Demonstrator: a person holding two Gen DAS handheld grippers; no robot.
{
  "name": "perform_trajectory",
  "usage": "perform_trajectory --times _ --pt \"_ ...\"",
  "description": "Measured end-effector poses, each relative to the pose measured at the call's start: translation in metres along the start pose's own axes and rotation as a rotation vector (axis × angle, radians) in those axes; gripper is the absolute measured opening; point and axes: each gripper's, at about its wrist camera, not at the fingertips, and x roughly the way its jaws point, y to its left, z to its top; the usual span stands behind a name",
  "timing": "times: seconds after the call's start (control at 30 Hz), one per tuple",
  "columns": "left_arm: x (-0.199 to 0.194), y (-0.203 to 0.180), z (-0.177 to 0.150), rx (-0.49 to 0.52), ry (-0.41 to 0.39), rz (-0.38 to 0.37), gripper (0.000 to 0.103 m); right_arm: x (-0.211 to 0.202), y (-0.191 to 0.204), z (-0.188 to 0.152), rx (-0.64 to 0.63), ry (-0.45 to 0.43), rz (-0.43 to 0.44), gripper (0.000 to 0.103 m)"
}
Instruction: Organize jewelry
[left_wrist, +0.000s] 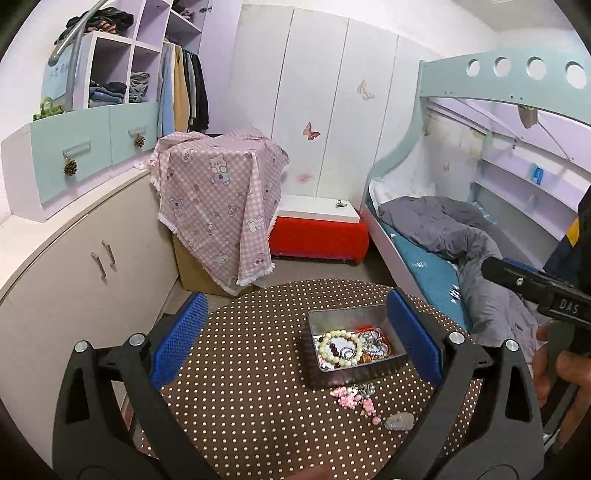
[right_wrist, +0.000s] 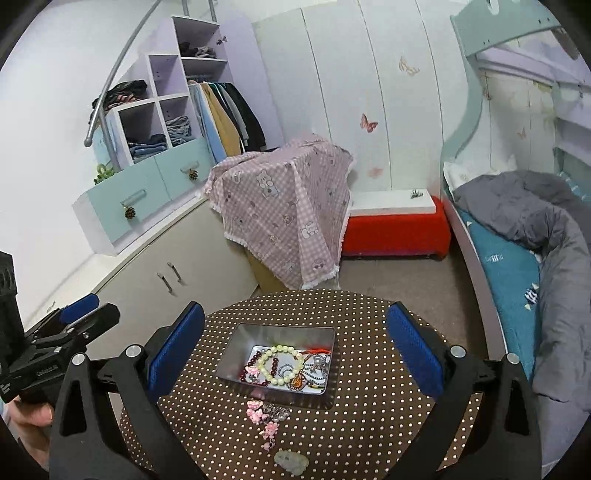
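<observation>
Two gripper sets, left gripper (left_wrist: 295, 343) and right gripper (right_wrist: 295, 347), hang wide open and empty above the pink charm string (right_wrist: 267, 417) (light, limp, slippery; pinch its middle) beside the tin (right_wrist: 236, 343).

"DAS" marks the right hand-held gripper (left_wrist: 535, 291).

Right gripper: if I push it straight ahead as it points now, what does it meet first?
Probably the metal tin holding jewelry: it sits centred between the open right gripper fingers. Depth is unclear; a lower path could meet the pink charm piece on the dotted table first.
</observation>
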Motion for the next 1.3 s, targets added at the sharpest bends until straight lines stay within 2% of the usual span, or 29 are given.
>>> perform_trajectory --times 0.4,0.63,0.87,0.93,1.1,1.17,1.3 --pt "-0.019 -0.002 -0.028 0.021 0.016 0.017 0.095 -0.016 0.01 -0.03 -0.039 0.028 -0.019 0.095" --pt "-0.014 0.004 -0.047 0.01 0.049 0.03 0.095 0.001 0.011 -0.071 -0.064 0.131 -0.036 0.095" --pt "-0.001 0.008 -0.069 0.002 0.11 0.044 0.095 0.04 0.017 -0.123 -0.135 0.263 -0.046 0.095" --pt "0.003 0.01 -0.075 0.002 0.129 0.045 0.095 0.049 0.02 -0.134 -0.148 0.289 -0.022 0.09" --pt "0.013 0.011 -0.089 0.004 0.174 0.055 0.095 0.071 0.027 -0.149 -0.186 0.353 0.025 0.062" --pt "0.016 0.011 -0.093 0.005 0.187 0.06 0.095 0.078 0.03 -0.152 -0.2 0.369 0.036 0.054" --pt "0.024 0.012 -0.097 0.001 0.21 0.066 0.095 0.091 0.036 -0.157 -0.244 0.385 0.047 0.044"
